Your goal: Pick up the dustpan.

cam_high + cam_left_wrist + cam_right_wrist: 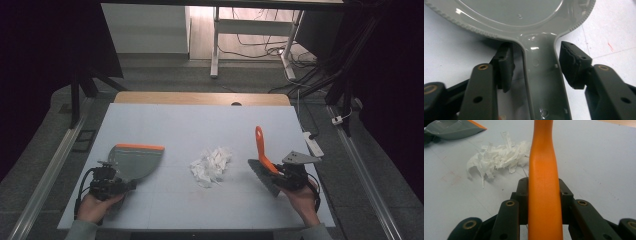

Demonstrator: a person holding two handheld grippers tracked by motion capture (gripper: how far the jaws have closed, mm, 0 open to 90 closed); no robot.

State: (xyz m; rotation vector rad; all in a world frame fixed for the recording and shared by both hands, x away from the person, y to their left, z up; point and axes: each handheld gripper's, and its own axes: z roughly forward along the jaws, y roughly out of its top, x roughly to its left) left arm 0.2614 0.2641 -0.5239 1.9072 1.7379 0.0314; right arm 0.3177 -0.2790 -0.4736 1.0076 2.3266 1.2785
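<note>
Hand-held gripper [543, 195] (right) clamps brush [544, 182], wrist tilted.

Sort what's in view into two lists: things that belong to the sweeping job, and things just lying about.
Belongs to the job:
dustpan, left gripper around its handle, not clamped
brush, gripped by right gripper
shredded paper

Just lying about:
power strip off the table's right edge
cables on the floor
</note>
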